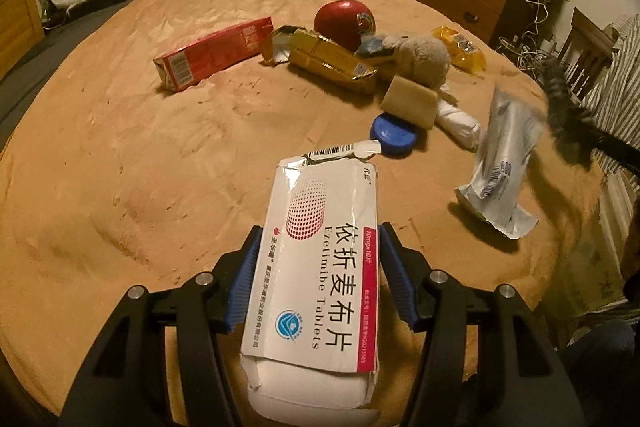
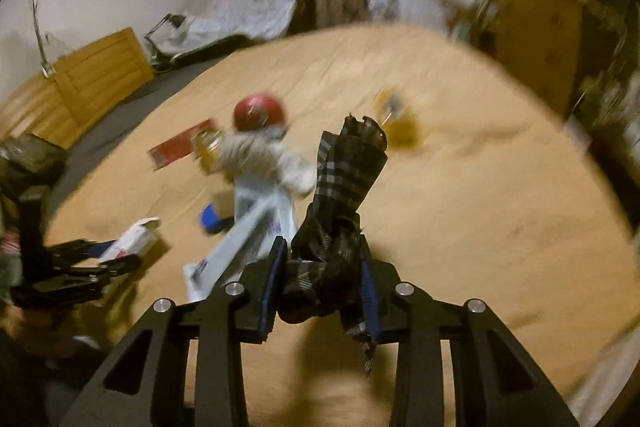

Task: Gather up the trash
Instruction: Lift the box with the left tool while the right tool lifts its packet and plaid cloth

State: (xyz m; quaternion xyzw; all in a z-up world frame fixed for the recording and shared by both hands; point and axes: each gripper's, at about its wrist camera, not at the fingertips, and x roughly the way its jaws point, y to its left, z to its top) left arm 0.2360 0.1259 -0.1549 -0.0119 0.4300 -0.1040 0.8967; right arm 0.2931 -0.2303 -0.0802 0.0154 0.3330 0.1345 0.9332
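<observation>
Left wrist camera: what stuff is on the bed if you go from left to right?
Red box → gold box → stuffed toy → yellow wrapper → silvery packet.

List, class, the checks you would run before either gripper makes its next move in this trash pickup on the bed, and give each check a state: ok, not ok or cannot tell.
1. Left gripper holds the white tablet box between its blue pads: ok.
2. Box sits straight along the fingers, torn flap forward: ok.
3. Right gripper has the dark plaid cloth between its pads: ok, though the view is blurred.
4. Silver pouch off the blanket beside that cloth; whether it is gripped too: cannot tell.
5. Trash bin or bag in view: not ok, none visible.
6. Items left on the tan blanket, such as the red carton and blue cap: not ok.
</observation>
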